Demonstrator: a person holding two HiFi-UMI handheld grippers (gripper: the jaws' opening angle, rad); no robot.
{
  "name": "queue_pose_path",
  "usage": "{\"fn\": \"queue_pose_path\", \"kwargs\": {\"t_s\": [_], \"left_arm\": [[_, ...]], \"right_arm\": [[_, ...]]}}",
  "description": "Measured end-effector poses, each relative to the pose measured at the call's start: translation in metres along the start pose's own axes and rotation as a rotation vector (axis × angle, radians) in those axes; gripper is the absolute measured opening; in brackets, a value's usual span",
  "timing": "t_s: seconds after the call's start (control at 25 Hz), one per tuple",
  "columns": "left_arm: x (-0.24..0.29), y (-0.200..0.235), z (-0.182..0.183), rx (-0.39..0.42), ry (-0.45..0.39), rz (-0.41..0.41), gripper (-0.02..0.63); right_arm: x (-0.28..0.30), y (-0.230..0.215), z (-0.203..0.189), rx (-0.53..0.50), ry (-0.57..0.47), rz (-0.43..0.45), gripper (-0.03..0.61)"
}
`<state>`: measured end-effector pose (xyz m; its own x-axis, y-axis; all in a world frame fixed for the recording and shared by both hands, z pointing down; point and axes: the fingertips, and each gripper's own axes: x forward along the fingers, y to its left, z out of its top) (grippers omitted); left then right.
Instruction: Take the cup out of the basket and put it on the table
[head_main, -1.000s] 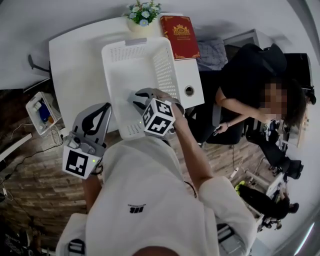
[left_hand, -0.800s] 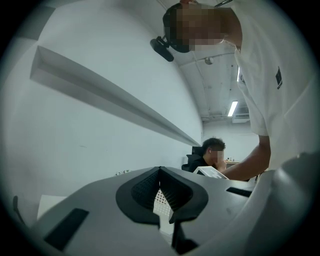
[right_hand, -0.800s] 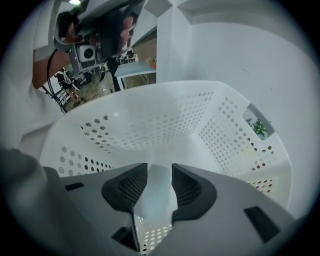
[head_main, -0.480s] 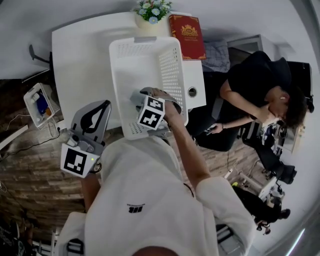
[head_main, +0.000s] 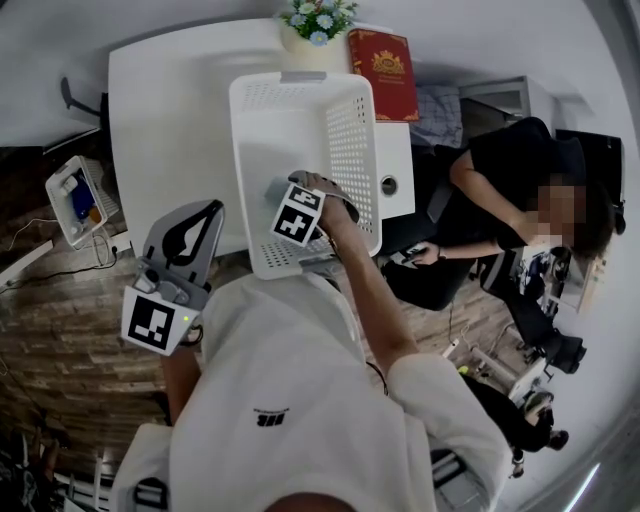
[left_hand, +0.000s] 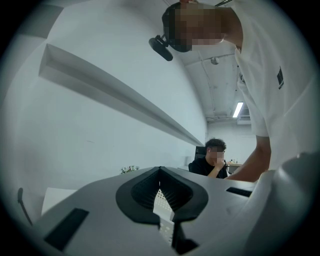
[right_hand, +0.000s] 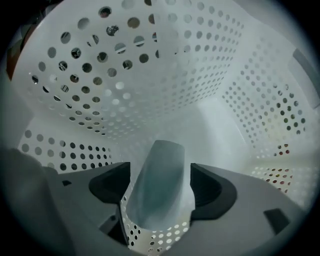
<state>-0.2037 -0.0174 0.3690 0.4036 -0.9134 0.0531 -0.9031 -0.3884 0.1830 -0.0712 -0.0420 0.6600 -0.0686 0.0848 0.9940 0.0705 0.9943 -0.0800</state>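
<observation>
A white perforated basket (head_main: 350, 140) stands on the white table (head_main: 170, 110). My right gripper (head_main: 283, 188) points down inside it, and its marker cube hides the cup in the head view. In the right gripper view a pale grey-blue cup (right_hand: 161, 167) lies on the basket (right_hand: 150, 75) floor between the jaws of the right gripper (right_hand: 159, 192). These jaws have just been opening and stand wide, with the pads clear of the cup. My left gripper (head_main: 203, 210) hovers at the table's near edge, left of the basket. The left gripper (left_hand: 162, 200) has its jaws together and holds nothing.
A red book (head_main: 383, 60) and a flower pot (head_main: 318, 22) stand at the table's far edge behind the basket. A person in black (head_main: 510, 180) sits to the right of the table. A small white box (head_main: 72, 195) sits on the floor at the left.
My right gripper has sunk deeper into the basket and tipped to point further down. The left gripper has hardly moved.
</observation>
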Motion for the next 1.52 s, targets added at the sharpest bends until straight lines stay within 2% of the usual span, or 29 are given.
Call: {"fn": "queue_pose_path", "kwargs": {"t_s": [0.28,0.76,1.52], "left_arm": [[-0.003,0.003,-0.004,-0.005,0.004,0.013,0.011],[0.002,-0.003,-0.005,-0.005,0.008,0.007,0.011],[0.009,-0.012,-0.007,0.004,0.019,-0.019,0.011]], "right_arm": [[0.014,-0.009,-0.002,0.016,0.014,-0.032,0.359],[0.015,-0.006,-0.003,0.036,-0.013,-0.024,0.323],[-0.017,-0.01,0.006,0.06,-0.095,-0.044,0.314]]}}
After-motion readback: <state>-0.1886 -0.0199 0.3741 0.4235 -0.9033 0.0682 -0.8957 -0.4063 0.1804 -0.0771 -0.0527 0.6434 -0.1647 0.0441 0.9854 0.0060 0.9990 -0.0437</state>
